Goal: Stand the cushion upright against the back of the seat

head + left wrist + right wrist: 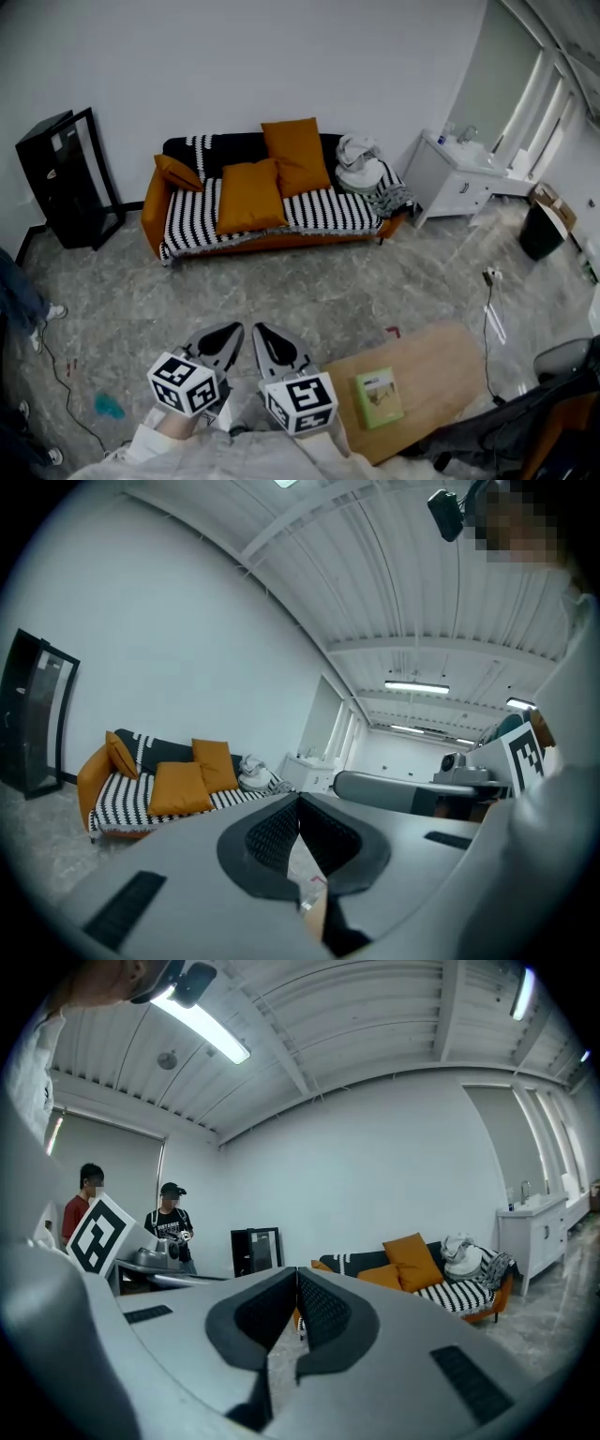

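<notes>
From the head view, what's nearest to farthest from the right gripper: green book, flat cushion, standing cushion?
1. Green book, on the table beside the right gripper.
2. Flat cushion, on the sofa seat.
3. Standing cushion, against the backrest.

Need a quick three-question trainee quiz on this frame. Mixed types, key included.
1. True or false: the left tongs and the right tongs are both shut and empty.
2. How many orange cushions are on the sofa? A) two B) three C) four
3. Fill in: the green book lies on the wooden ____.
Key: 1 true; 2 B; 3 table.
</notes>
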Motion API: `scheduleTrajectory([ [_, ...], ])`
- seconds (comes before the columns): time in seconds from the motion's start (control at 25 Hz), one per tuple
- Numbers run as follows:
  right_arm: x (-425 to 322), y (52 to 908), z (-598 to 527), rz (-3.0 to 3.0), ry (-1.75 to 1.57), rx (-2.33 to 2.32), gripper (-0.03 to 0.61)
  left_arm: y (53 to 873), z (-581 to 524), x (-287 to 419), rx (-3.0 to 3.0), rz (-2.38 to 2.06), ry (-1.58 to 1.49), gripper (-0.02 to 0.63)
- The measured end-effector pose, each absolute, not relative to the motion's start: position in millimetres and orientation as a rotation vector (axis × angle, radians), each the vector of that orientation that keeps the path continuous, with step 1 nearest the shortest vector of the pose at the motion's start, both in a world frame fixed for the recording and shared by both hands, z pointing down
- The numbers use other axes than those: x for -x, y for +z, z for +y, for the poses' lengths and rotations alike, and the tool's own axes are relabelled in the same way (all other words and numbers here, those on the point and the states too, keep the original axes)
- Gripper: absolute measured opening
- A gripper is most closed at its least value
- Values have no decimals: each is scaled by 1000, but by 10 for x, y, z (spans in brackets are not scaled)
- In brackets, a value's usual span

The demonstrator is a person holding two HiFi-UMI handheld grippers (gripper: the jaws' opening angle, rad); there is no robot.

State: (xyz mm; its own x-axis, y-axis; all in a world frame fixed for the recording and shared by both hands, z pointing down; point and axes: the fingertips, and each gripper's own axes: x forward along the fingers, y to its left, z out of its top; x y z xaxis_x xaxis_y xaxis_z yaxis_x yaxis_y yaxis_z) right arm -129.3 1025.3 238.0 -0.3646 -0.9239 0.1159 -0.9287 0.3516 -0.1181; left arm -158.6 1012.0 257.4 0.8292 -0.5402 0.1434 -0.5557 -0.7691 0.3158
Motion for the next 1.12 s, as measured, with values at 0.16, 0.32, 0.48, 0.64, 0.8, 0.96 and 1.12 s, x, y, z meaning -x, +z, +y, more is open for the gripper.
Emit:
scheduleTrajectory([
  [0.16,1154,2384,10225,-2545,229,-1751,12,2535,10043,1487,-2662,-853,53,8],
  [0.32,1074,2386,10210,-2549,235,-1751,12,2531,10004,1384,-2633,-865,34,8],
  [0.48,1089,2495,10240,-2565,286,-1729,12,2601,10031,1301,-2605,-874,32,8],
  [0.64,1003,2577,10174,-2551,316,-1743,12,2701,10011,1263,-2584,-871,52,8],
  [0.8,959,2604,9987,-2550,323,-1747,12,2740,9813,1295,-2558,-889,44,8],
  [0.96,989,2686,9746,-2540,326,-1745,12,2799,9520,1326,-2545,-894,21,8],
  [1.12,1027,2732,9349,-2563,294,-1742,13,2884,9177,1312,-2554,-863,27,8],
])
